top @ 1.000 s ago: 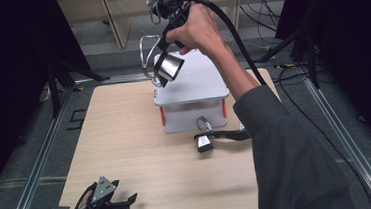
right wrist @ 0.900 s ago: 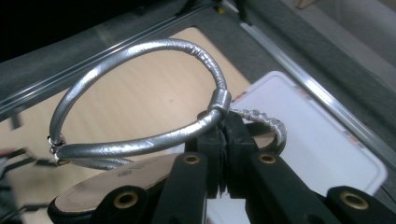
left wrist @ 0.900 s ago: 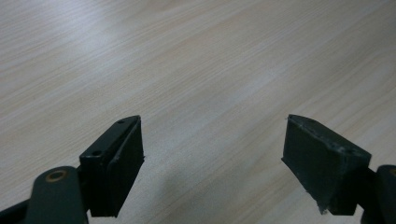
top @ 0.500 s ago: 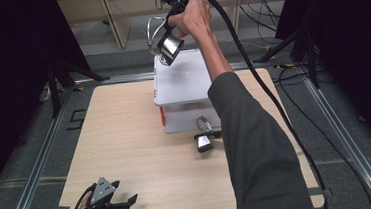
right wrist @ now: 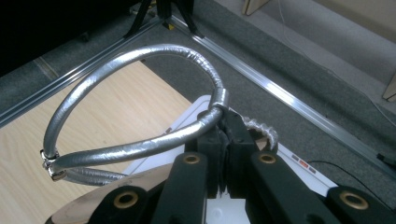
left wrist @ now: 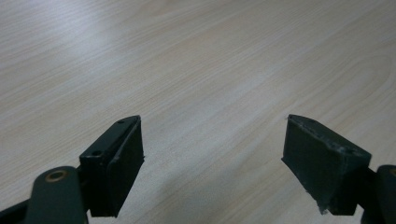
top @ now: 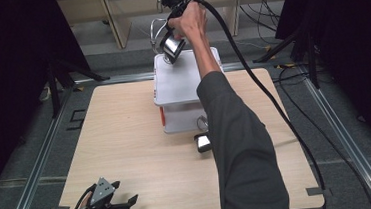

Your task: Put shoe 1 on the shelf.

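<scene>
Item: steel pot (top: 172, 46) with foil-wrapped loop handle (right wrist: 140, 93), held aloft above the far edge of the white box (top: 182, 82); right gripper (right wrist: 227, 154) has its jaws pressed onto the handle, pot hanging below them. Left gripper (left wrist: 212, 154) rests near the table's (top: 126, 139) near-left corner, jaws spread, holding nothing, well apart from the pot. No legible writing or brand.

- One white box (top: 179, 82), at table centre.
- One metal cup (top: 173, 46) with looped handle (right wrist: 135, 93), at 12 o'clock.
- One small metal piece (top: 203, 142), at 4 o'clock of box.
- Two grippers: left gripper (top: 112, 206) at 7 o'clock, right gripper (top: 171, 16) at 12.
</scene>
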